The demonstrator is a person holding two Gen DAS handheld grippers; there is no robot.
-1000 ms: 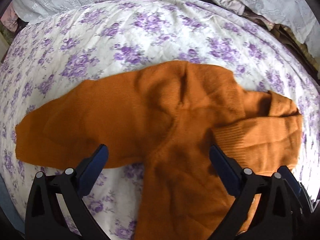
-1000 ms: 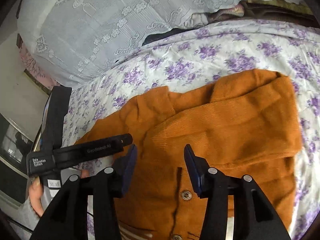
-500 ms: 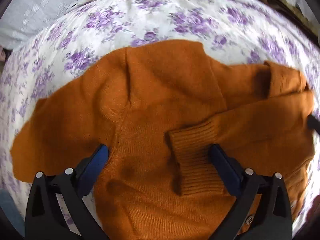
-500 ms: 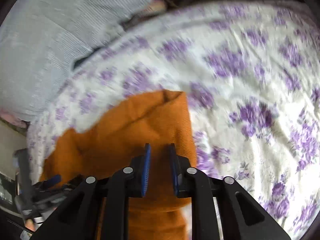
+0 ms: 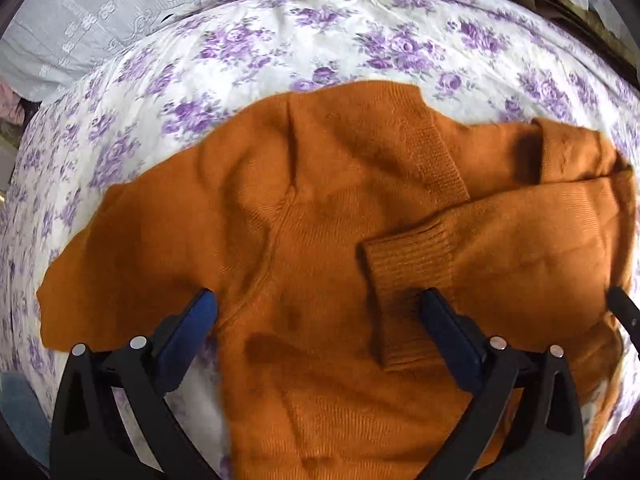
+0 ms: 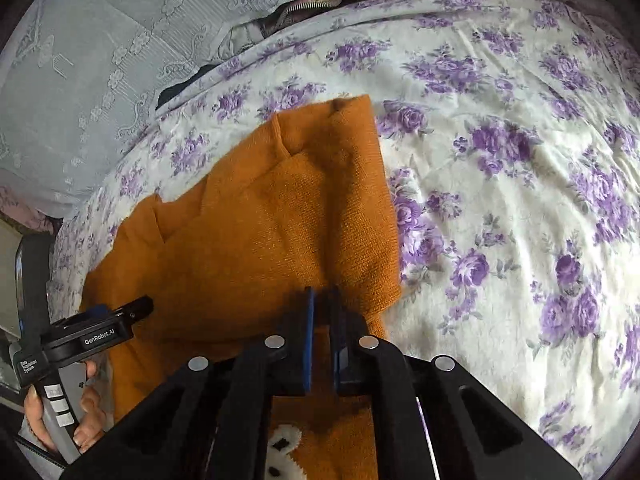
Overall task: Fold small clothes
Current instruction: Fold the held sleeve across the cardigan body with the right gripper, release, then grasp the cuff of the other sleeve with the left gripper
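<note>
- Right gripper [image 6: 322, 316], nearest the lens in the right wrist view: its jaws have just been closing and now stand nearly together over the near right corner of the folded sweater [image 5: 320, 240]. A strip of orange knit shows between the blue pads, so it looks pinched, though the fingers hide the contact itself.
- Left gripper [image 5: 316, 320], in its own view: jaws spread wide, hovering above the sweater's middle, holding nothing. One pad sits over the armpit seam, the other just beside the ribbed cuff [image 5: 408, 280].
- A hand [image 6: 60, 412] wraps the left gripper's handle at the lower left edge of the right wrist view.
- The sweater lies across the middle of the bed [image 6: 520, 200], on a sheet printed with purple flowers. The sleeve on the right of the left wrist view is already folded in, its cuff resting on the body. The other sleeve [image 5: 132, 252] lies stretched out toward the bed's left edge.
- By these views the fold is roughly a third done: one sleeve is in; the outstretched sleeve has to come across, then the body must be doubled over.
- A white bear motif shows on the knit beneath the right gripper.
- Farthest back, a pale embroidered cover [image 5: 80, 28] and a heap of other clothes line the bed's far edge.
</note>
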